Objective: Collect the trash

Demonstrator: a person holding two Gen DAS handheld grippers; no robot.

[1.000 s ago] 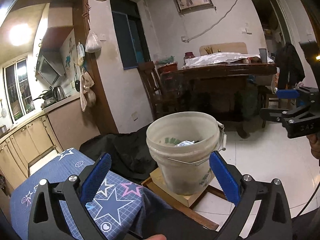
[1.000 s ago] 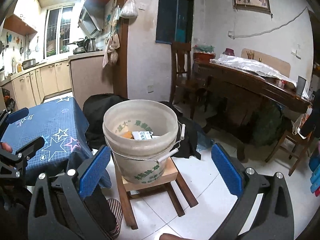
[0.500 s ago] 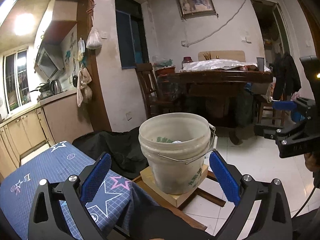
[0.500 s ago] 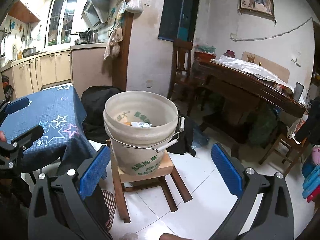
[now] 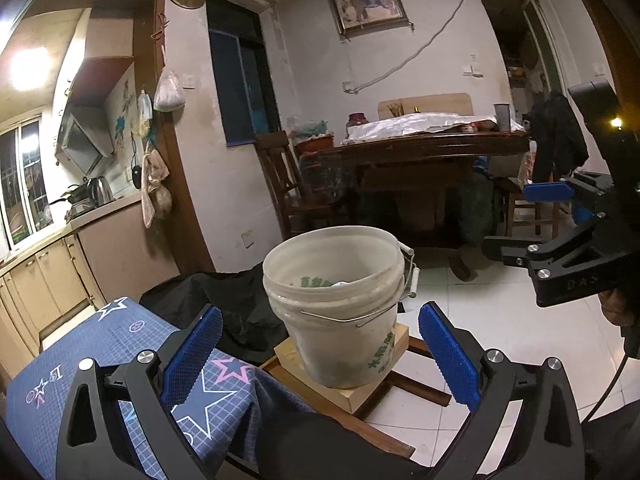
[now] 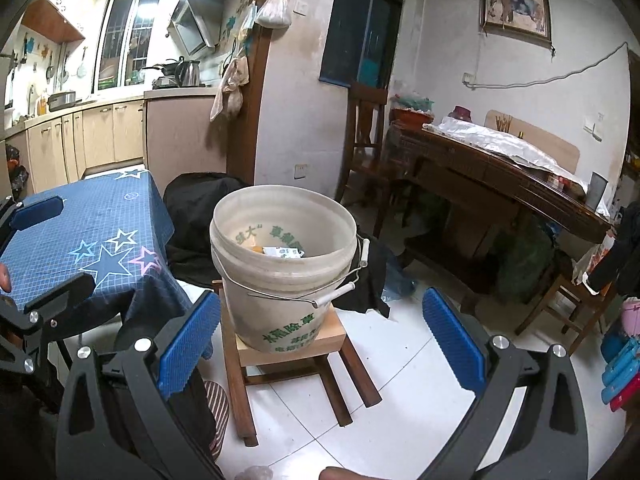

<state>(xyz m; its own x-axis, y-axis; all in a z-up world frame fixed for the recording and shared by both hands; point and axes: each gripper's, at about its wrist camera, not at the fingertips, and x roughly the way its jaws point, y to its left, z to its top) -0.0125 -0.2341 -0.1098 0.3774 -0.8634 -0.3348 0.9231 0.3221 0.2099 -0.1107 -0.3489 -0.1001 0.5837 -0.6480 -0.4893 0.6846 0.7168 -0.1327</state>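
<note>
A white plastic bucket with green print and a wire handle stands on a small wooden stool; it also shows in the right wrist view. Trash lies inside it: a white-and-green carton and something orange. My left gripper is open and empty, just in front of the bucket. My right gripper is open and empty, in front of and a little above the stool. Each gripper shows at the other view's edge: the right gripper and the left gripper.
A table with a blue star-patterned cloth stands left of the bucket. Black fabric lies behind it. A dark wooden dining table and chairs stand at the right, with kitchen cabinets at the left. The floor is white tile.
Both grippers have drawn back and lowered a little, so I see the bucket more from the side and less of its inside. Both stay open.
</note>
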